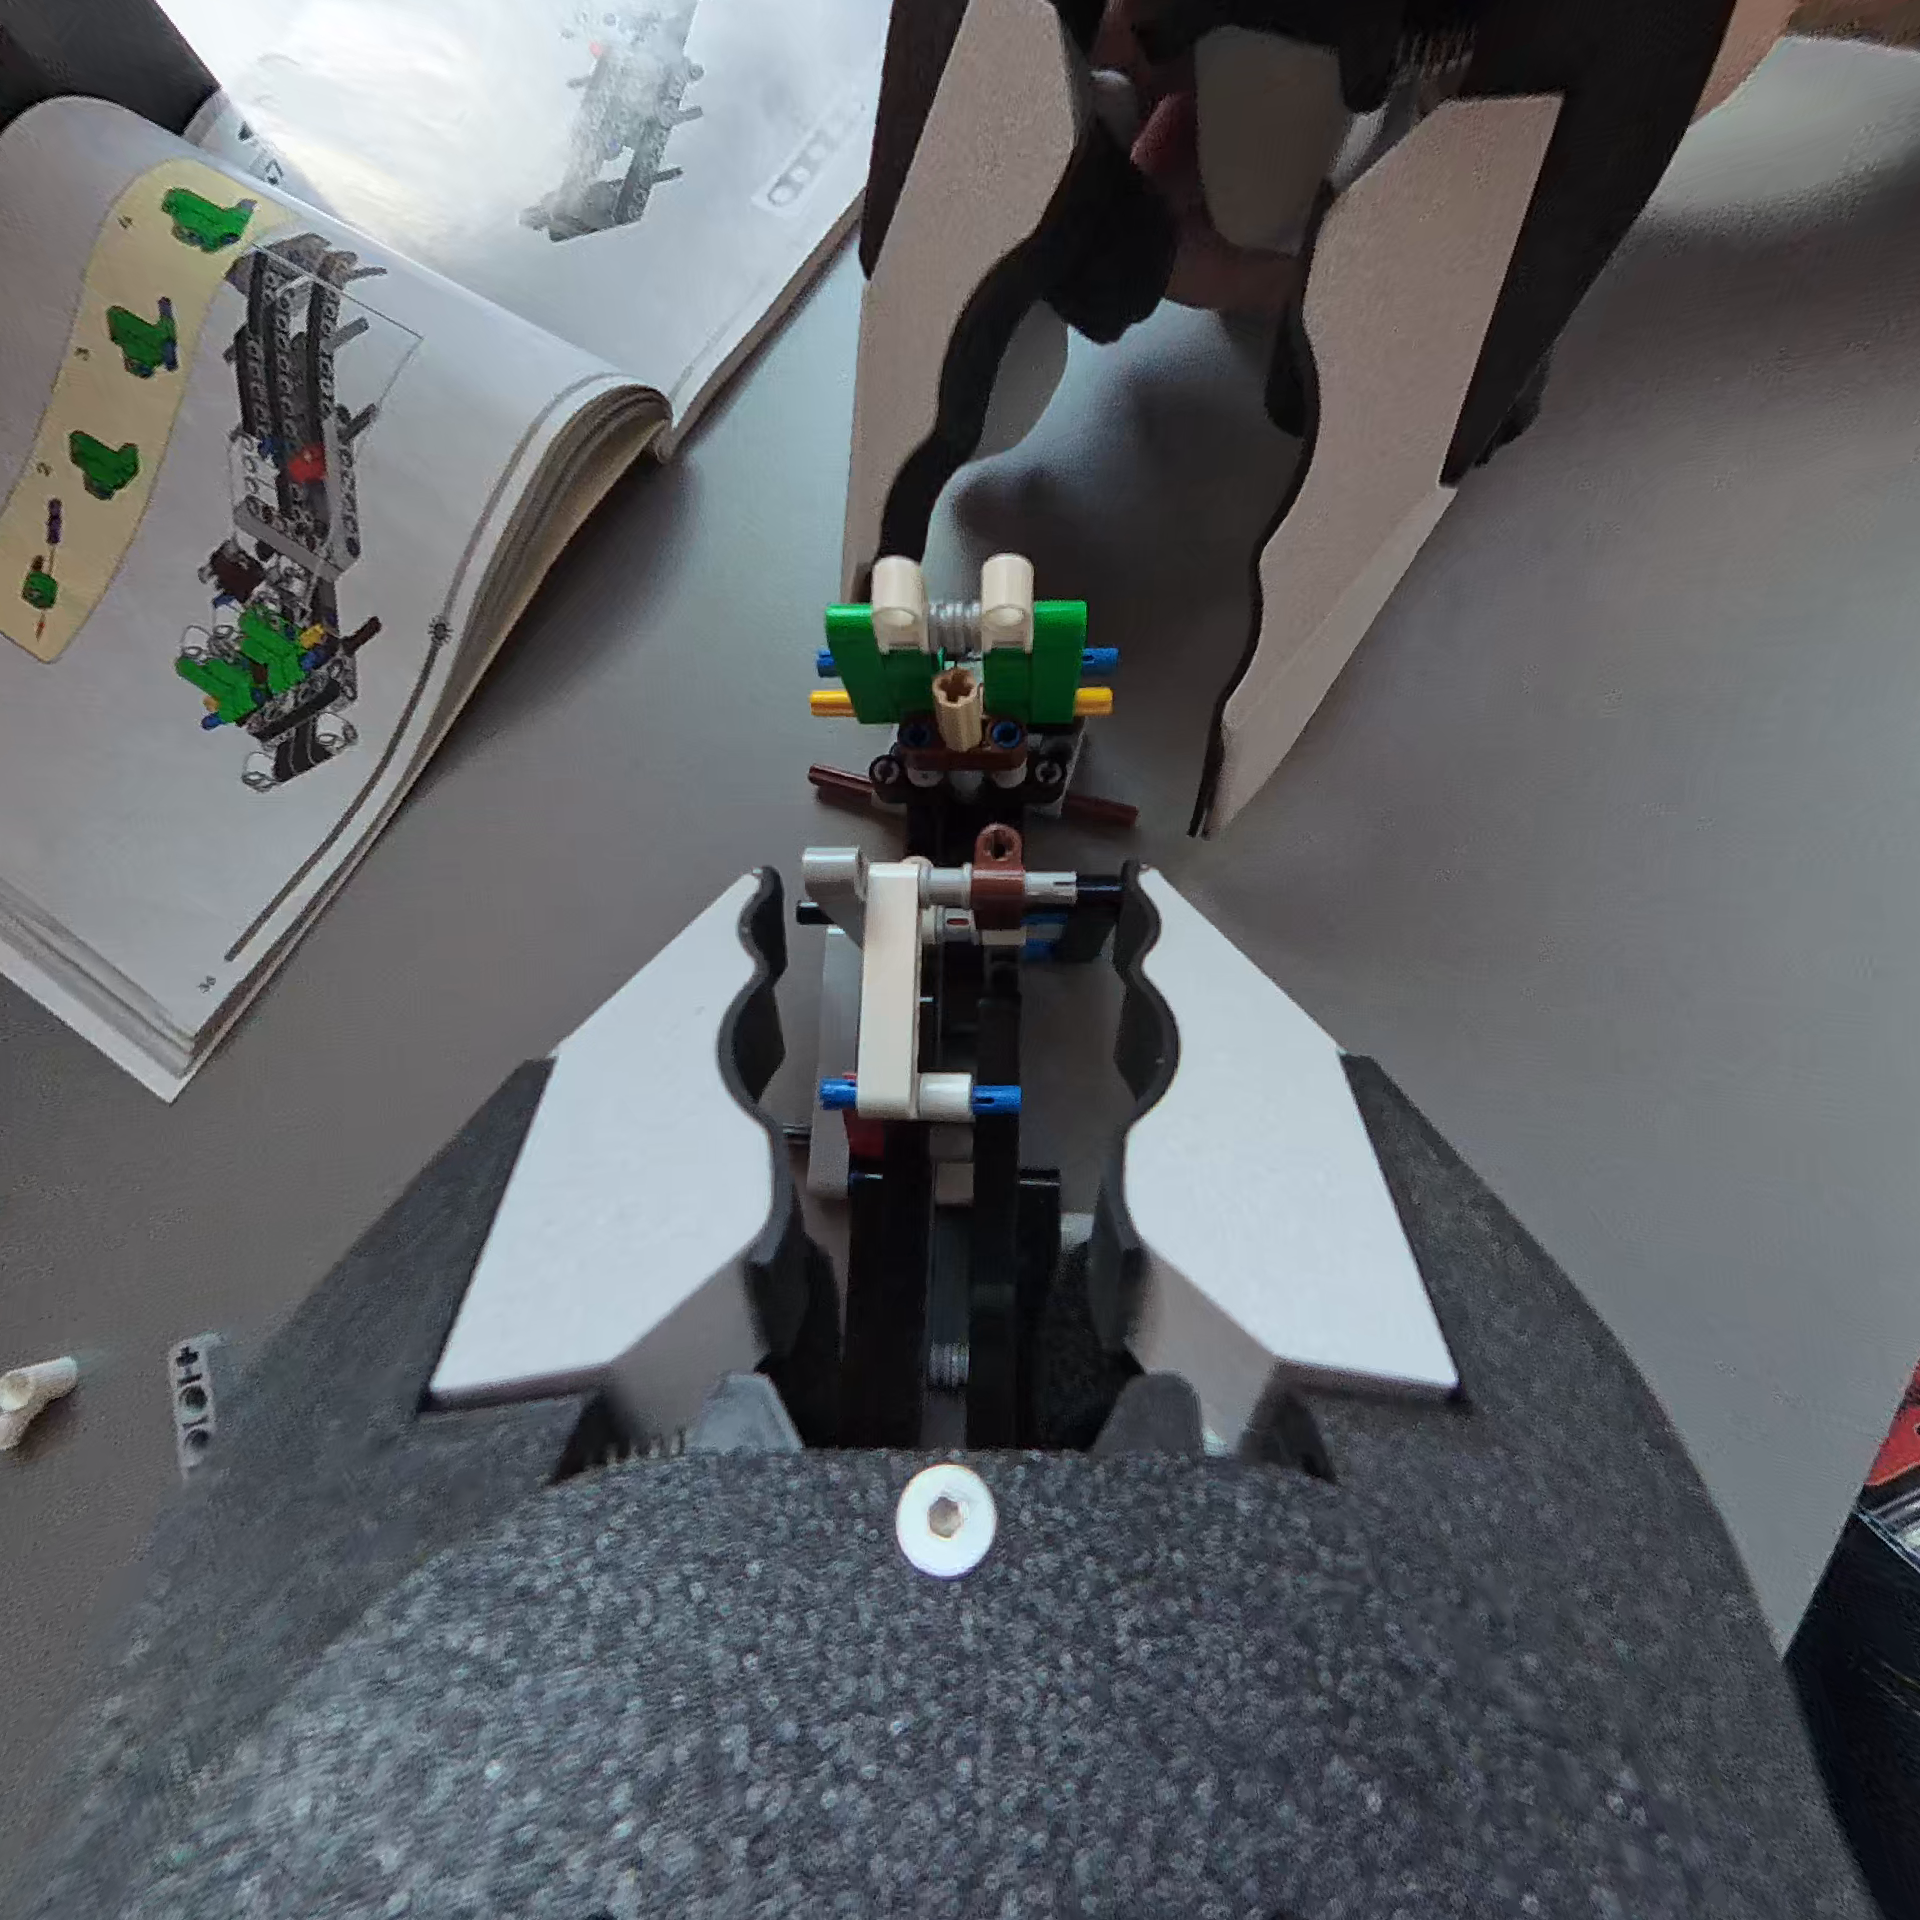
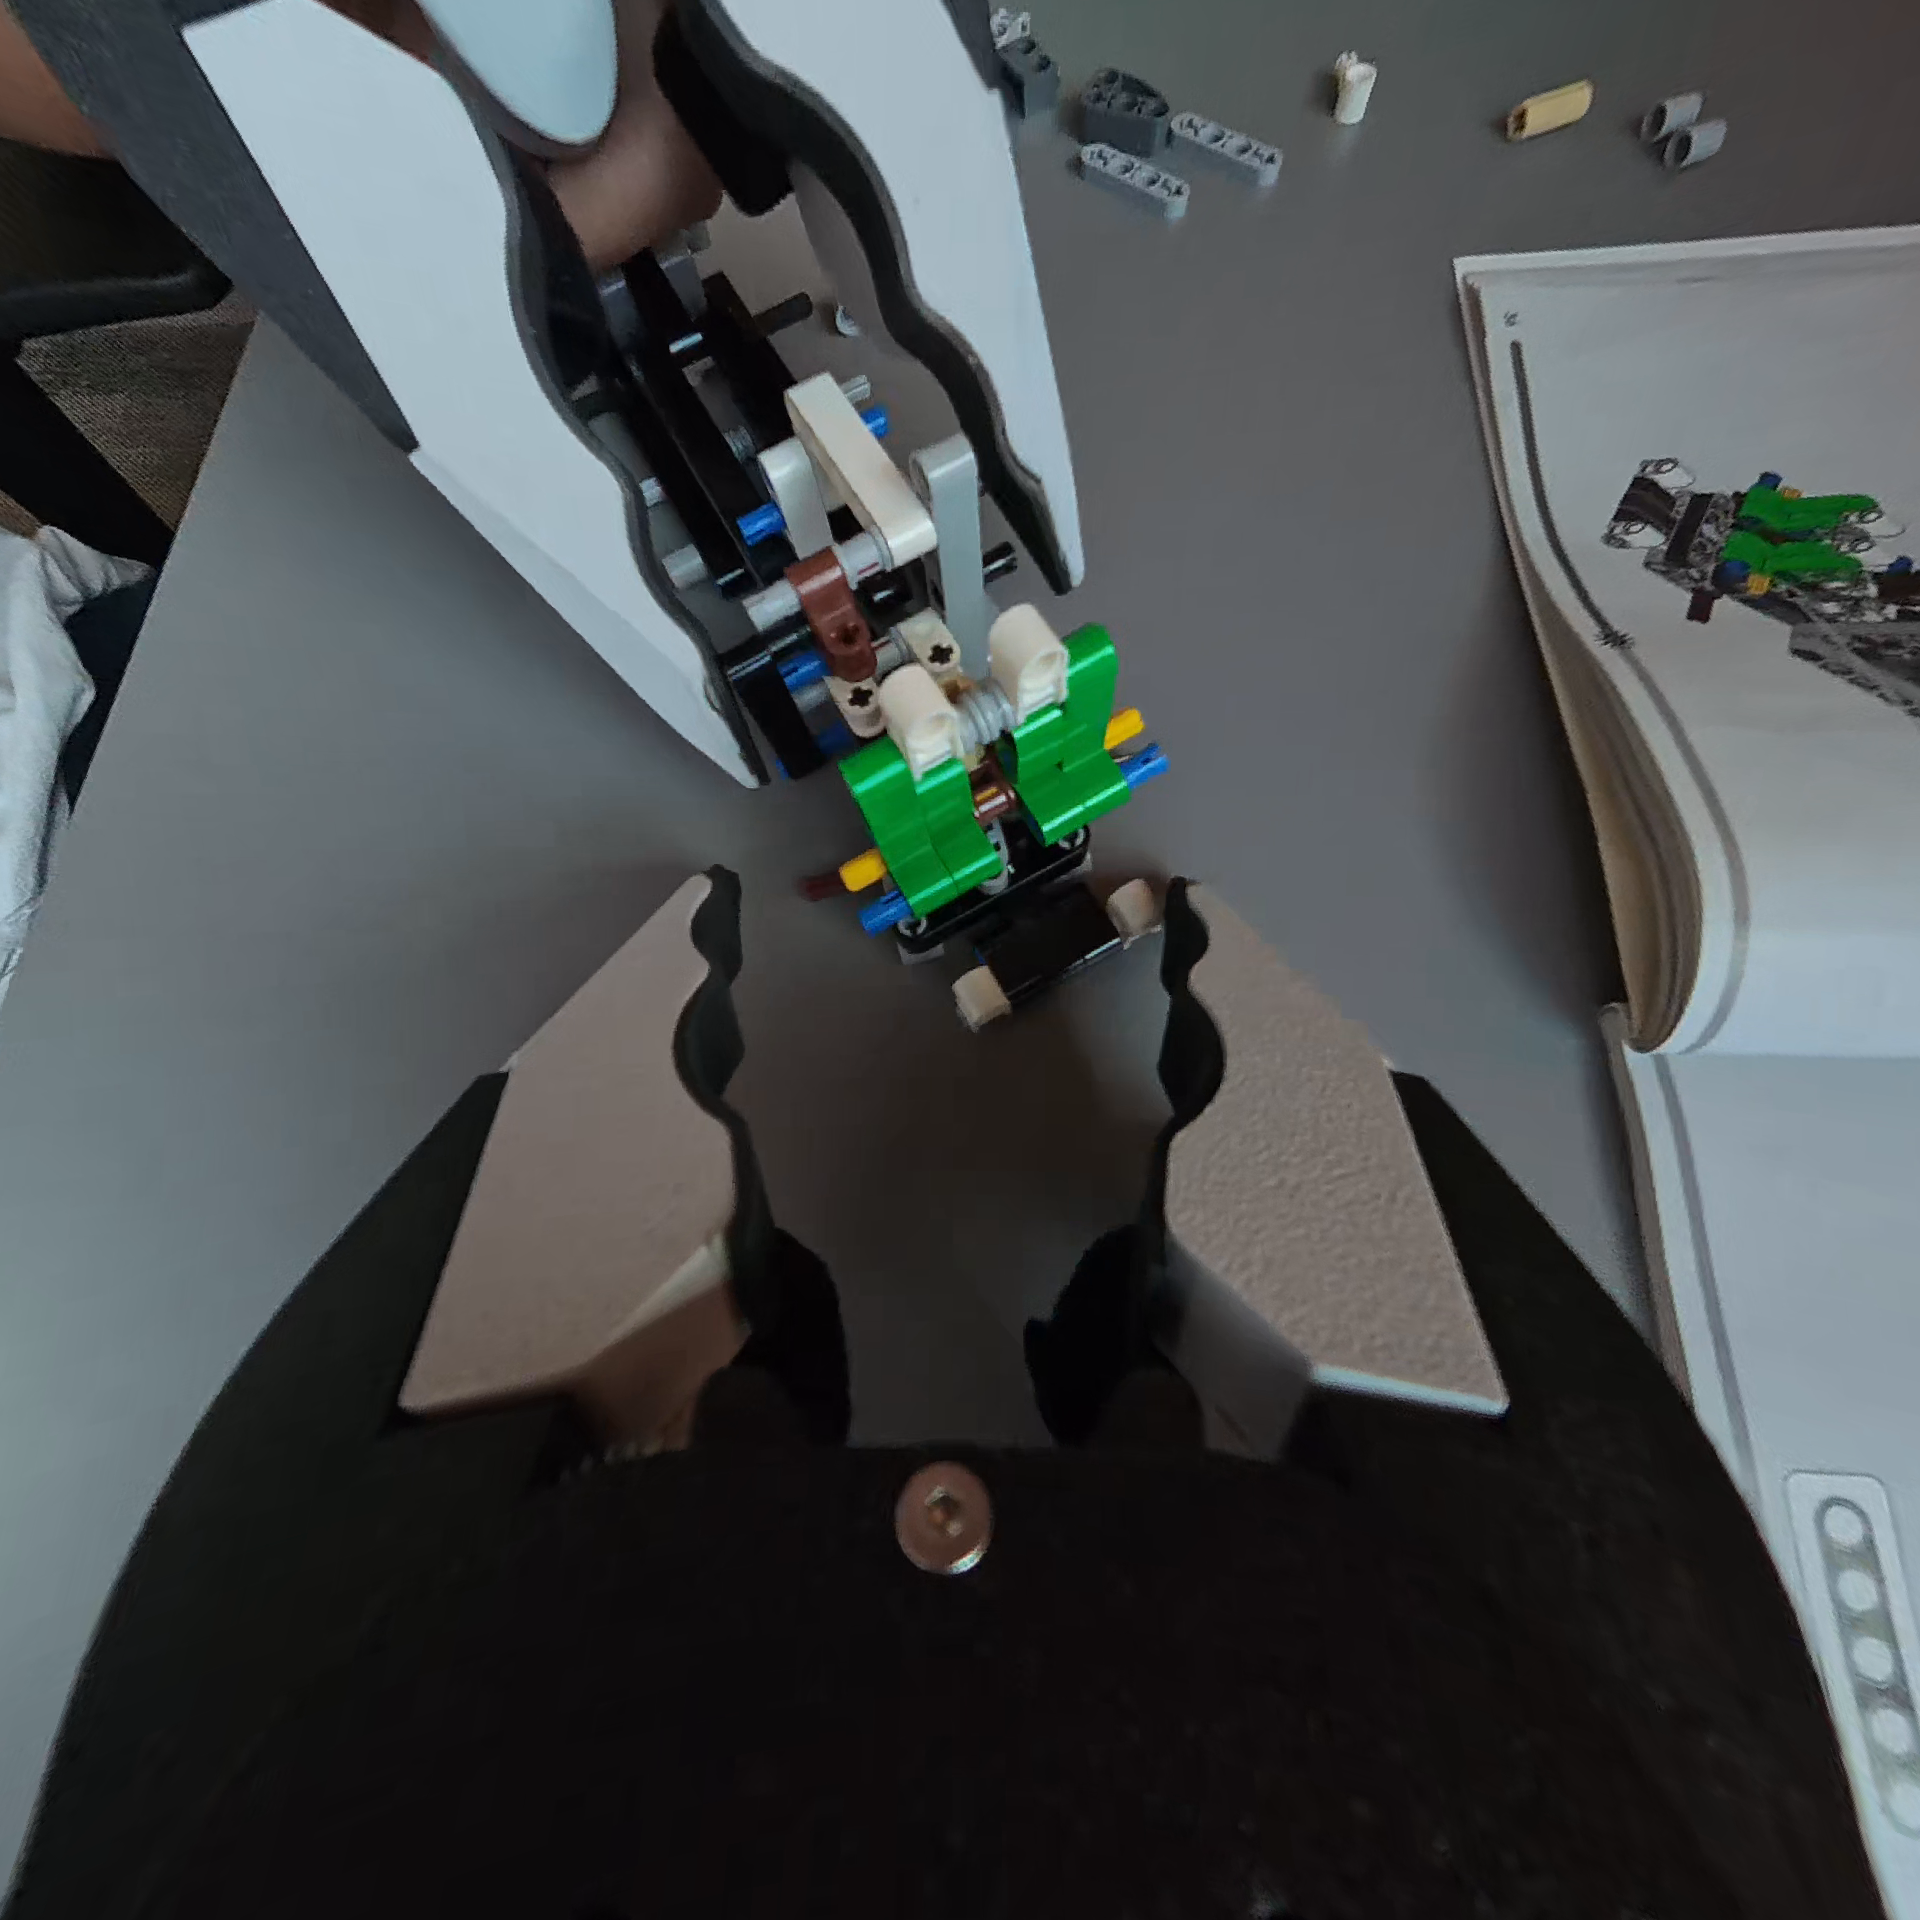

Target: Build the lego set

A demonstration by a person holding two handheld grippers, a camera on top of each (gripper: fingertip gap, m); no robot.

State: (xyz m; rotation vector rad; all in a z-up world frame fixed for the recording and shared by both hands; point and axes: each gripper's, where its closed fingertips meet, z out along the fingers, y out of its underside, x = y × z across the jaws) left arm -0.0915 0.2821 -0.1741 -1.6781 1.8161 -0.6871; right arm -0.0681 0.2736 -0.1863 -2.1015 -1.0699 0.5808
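- The left gripper (image 1: pixel 951 914) is clamping the long black frame of the model (image 1: pixel 940 935), its fingers (image 1: pixel 665 1122) closing on the beams from both sides while the model's far end is resting on the grey bench (image 2: pixel 312 935).
- The right gripper (image 2: pixel 951 914) is hovering just short of the model's green end, its fingers (image 2: pixel 1309 1195) standing wide apart and carrying nothing.
- The model is looking light and rigid along the frame, yet its green blocks (image 2: pixel 977 790), tan connectors and thin blue and yellow pins are looking likely to pop loose under a sideways squeeze.
- The frame's flat sides are offering the safest hold; the smooth plastic is probably slipping easily, so a square grip matters.
- An open booklet (image 1: pixel 343 499) is lying beside the model, with loose grey parts (image 2: pixel 1174 140) sitting well apart on the bench.
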